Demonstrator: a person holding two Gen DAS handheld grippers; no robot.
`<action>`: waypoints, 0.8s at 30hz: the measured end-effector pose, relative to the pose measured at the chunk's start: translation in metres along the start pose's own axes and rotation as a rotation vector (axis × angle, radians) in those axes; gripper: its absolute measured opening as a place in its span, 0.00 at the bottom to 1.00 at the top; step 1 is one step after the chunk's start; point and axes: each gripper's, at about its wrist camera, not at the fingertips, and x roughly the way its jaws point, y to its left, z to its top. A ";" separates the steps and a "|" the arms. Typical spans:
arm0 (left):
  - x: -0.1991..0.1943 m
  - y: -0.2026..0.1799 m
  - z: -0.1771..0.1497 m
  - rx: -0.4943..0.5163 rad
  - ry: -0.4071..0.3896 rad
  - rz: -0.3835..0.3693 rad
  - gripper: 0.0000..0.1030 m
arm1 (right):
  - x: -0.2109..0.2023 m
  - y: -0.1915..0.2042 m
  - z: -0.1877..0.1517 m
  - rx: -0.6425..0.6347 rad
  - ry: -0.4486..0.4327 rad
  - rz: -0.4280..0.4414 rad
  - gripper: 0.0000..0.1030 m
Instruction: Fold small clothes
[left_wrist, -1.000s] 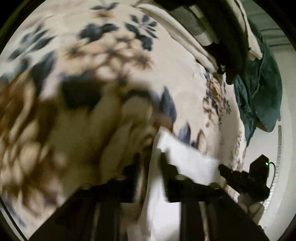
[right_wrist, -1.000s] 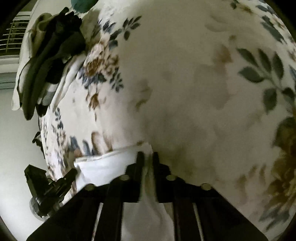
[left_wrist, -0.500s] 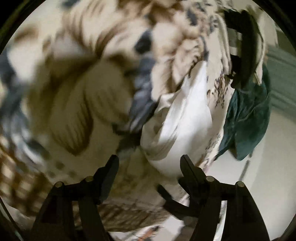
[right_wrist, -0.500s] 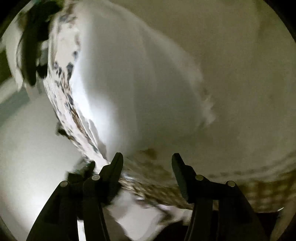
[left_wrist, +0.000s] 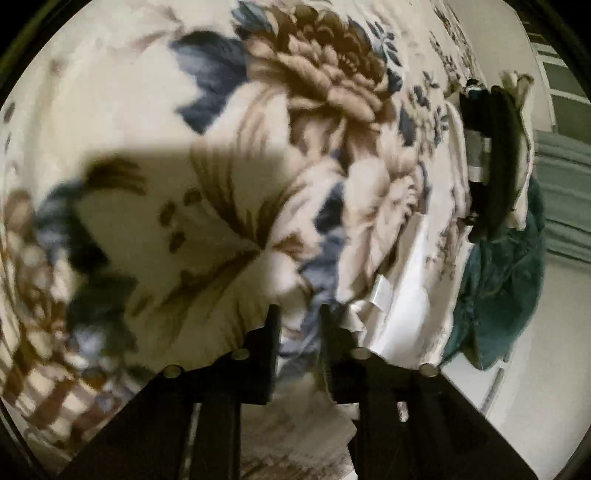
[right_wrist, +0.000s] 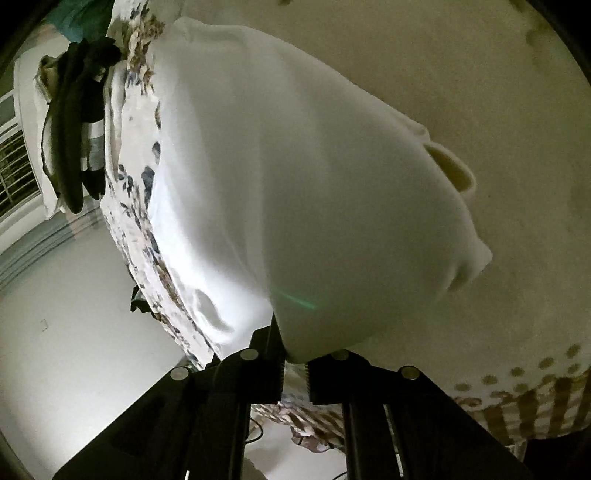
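Floral bedspread (left_wrist: 155, 192); gripper (right_wrist: 293, 356) reclosed (white garment (right_wrist: 295, 184)).

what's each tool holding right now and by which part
The right tool is shut on the white garment, pinching its near bottom edge. The left tool is nearly closed over the floral bedspread; whether it grips anything cannot be told.
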 end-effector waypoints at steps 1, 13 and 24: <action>0.001 0.001 -0.004 -0.004 0.032 -0.028 0.48 | 0.000 0.000 0.001 -0.006 -0.001 -0.002 0.08; 0.042 -0.014 -0.054 0.045 0.142 -0.029 0.08 | 0.000 0.009 0.003 -0.054 0.013 -0.040 0.08; 0.014 -0.004 -0.031 0.010 0.165 -0.067 0.64 | 0.000 0.010 0.003 -0.074 0.009 -0.044 0.08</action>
